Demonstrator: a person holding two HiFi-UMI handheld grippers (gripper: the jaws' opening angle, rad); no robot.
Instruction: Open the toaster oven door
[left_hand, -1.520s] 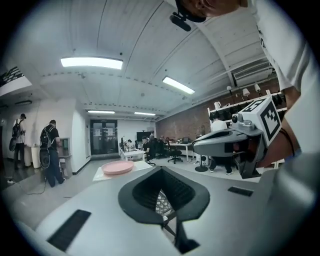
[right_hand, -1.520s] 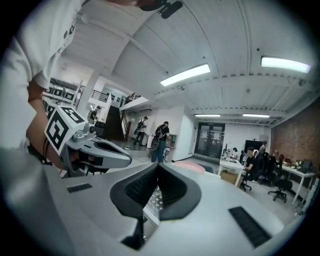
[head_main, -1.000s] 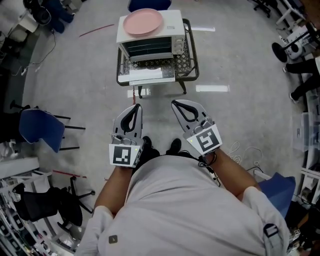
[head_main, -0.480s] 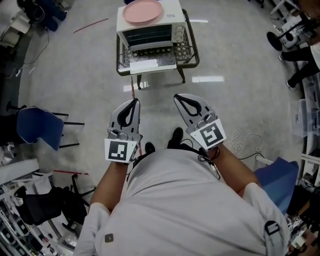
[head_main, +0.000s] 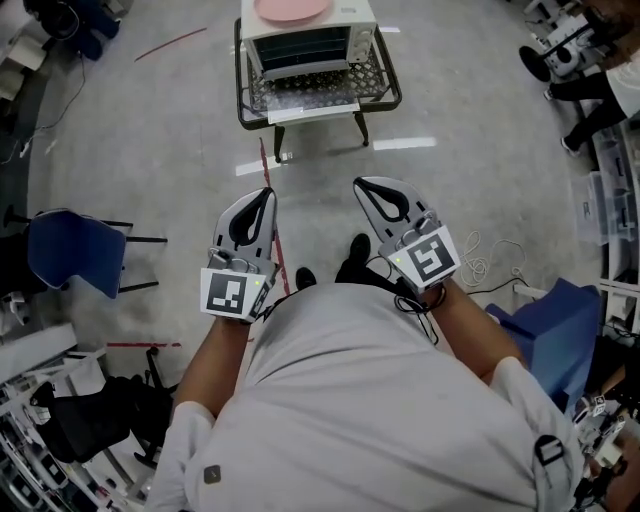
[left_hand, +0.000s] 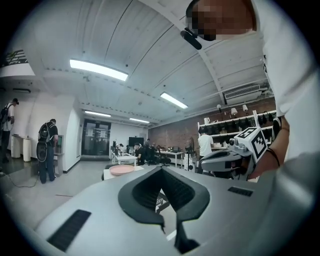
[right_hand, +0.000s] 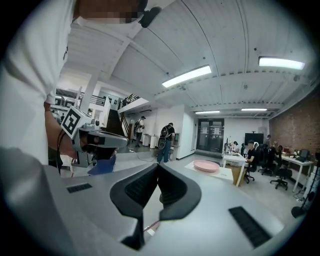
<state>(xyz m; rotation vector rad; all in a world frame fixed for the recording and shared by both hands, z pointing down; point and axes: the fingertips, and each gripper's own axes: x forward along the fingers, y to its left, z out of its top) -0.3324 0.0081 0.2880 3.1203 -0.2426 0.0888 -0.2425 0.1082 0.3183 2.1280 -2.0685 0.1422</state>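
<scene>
**Me:** My left claw (head_main: 265, 194) is pinched shut on nothing, and my right claw (head_main: 362, 184) is the same. Each one's own view shows the pads met with only air beyond them. I hold both about level, side by side, close in front of my body.

**Other:** And the oven?

**Me:** The oven (head_main: 305, 40) sits on a wire stand (head_main: 372, 85) at the far end of the floor (head_main: 150, 130), well apart from both claws. There's a pink plate (head_main: 292, 8) on its top. I'm nowhere near reach.

**Other:** So which step are you on?

**Me:** Hard to pin down. From up here the door (head_main: 300, 92) looks to me as if it already lies folded down in front. I make out a white strip (head_main: 312, 110) along its near edge and the dark racks behind. It's small in view, so I wouldn't swear to it. If that's right, the job is done and my claws are just idle.

**Other:** And if it's shut after all?

**Me:** Then I'd have to walk up to the stand and spread one claw. I'd close it on the handle along the door's upper edge and draw it out and down, minding the plate above.
</scene>
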